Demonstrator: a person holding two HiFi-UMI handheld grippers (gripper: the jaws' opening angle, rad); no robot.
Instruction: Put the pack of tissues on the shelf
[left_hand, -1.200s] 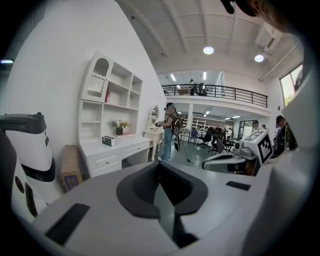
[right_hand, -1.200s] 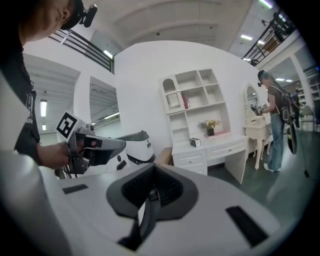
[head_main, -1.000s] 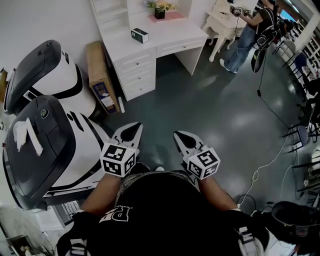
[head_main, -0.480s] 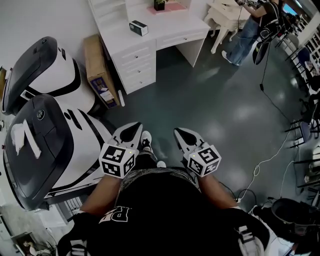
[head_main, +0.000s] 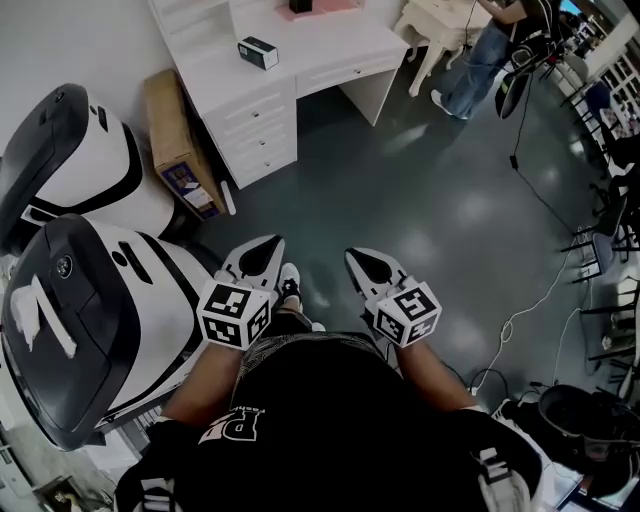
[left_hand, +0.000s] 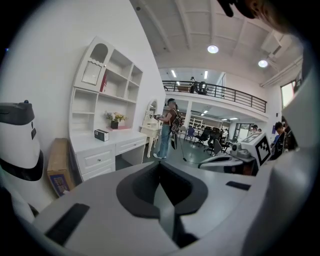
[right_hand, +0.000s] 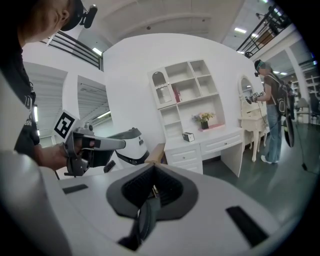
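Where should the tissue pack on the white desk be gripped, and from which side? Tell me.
Probably across the short width of the pack of tissues, coming from above at the front of the desk: it lies flat, a small box standing clear.

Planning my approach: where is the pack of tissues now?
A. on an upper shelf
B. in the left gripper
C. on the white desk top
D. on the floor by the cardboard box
C: the pack of tissues lies on the white desk, while the left gripper and the right gripper are shut and empty.
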